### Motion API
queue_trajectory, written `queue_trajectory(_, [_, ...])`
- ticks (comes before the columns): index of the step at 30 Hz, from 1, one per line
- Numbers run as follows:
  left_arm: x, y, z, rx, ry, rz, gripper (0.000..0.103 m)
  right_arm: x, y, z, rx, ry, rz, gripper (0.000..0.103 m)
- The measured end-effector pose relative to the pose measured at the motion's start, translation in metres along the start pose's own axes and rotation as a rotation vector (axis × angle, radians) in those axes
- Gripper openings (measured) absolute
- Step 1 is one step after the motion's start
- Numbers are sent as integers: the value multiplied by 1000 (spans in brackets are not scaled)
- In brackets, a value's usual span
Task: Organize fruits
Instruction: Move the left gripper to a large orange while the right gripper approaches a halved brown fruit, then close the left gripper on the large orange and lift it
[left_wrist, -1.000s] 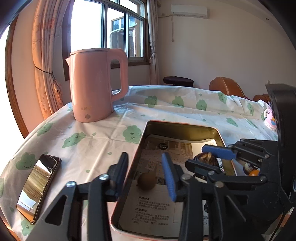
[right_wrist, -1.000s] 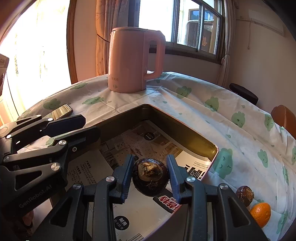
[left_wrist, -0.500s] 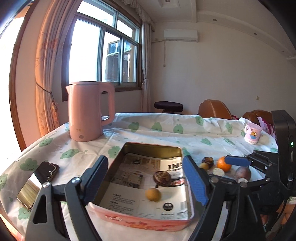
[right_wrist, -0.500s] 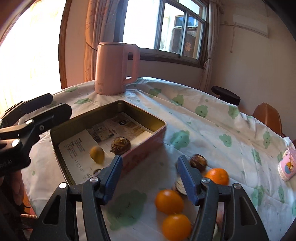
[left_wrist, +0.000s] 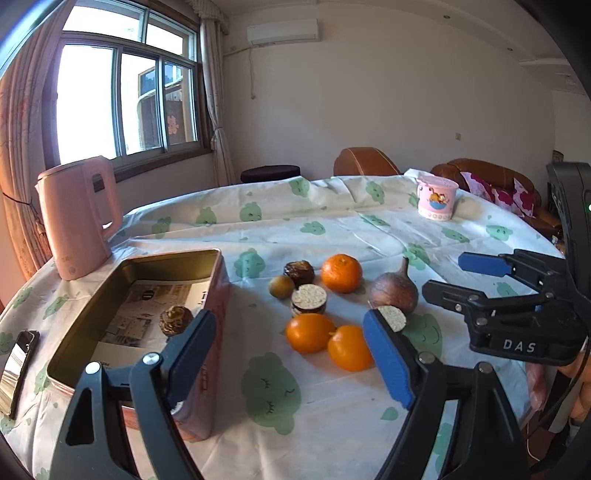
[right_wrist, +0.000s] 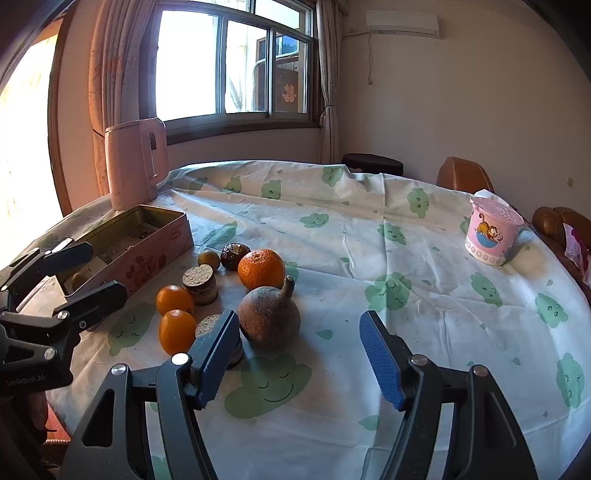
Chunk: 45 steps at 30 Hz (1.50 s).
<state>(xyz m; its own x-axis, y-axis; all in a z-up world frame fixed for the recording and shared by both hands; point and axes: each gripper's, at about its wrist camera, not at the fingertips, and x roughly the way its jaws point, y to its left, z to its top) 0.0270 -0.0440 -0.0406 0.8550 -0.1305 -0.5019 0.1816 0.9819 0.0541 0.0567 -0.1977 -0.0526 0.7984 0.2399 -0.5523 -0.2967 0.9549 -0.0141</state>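
A pink tin box (left_wrist: 207, 332) (right_wrist: 147, 254) lined with printed paper holds a dark wrinkled fruit (left_wrist: 176, 320). On the tablecloth beside it lie a mandarin (left_wrist: 341, 273) (right_wrist: 261, 268), two smooth oranges (left_wrist: 309, 332) (left_wrist: 349, 349), a brown pear-shaped fruit (left_wrist: 393, 291) (right_wrist: 269, 317), a small green fruit (left_wrist: 281, 286), a dark dried fruit (left_wrist: 299, 272) and two cork-topped jars (left_wrist: 308, 300) (right_wrist: 200, 283). My left gripper (left_wrist: 291, 354) is open above the oranges. My right gripper (right_wrist: 299, 350) is open near the brown fruit and also shows in the left wrist view (left_wrist: 461, 277).
A pink kettle (left_wrist: 75, 221) stands behind the tin. A phone (left_wrist: 16, 369) lies at the table's left edge. A pink cartoon cup (left_wrist: 436, 202) (right_wrist: 491, 236) stands far right. Brown chairs sit behind the table.
My right gripper let go of the dark fruit in the tin. Both grippers opened wide and pulled back from the tin toward the loose fruits on the cloth.
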Motion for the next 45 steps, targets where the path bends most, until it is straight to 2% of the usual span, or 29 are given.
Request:
queue_trajectory(1, [2, -4, -1, 8, 14, -11, 82, 2, 0, -1, 3, 3, 2, 69])
queue_trajectory(5, [13, -20, -5, 55, 79, -50, 67, 4, 0, -9, 4, 4, 20, 69])
queue_trajectory(8, [22, -27, -10, 67, 131, -84, 66, 6, -1, -12, 5, 8, 15, 69])
queue_trajectory(12, [29, -32, -13, 72, 180, -102, 47, 9, -6, -14, 21, 17, 22, 69])
queue_trajectory(18, [38, -32, -11, 73, 217, -114, 47, 8, -6, -15, 30, 12, 17, 69])
queue_trajectory(20, [39, -35, -11, 84, 219, -115, 41, 8, -6, -15, 31, 10, 16, 69])
queue_trajectory(30, [25, -35, -10, 98, 128, -73, 39, 5, -13, -16, 70, -7, 14, 69])
queue_trajectory(37, [6, -13, -3, 56, 11, 17, 39, 1, -5, -16, 39, -22, 2, 69])
queue_trajectory(43, [5, 10, 0, -24, -18, 35, 39, 10, 18, -13, 3, 28, 97, 69])
queue_trajectory(45, [7, 14, 0, -38, -18, 32, 39, 15, 26, -12, -7, 49, 125, 61])
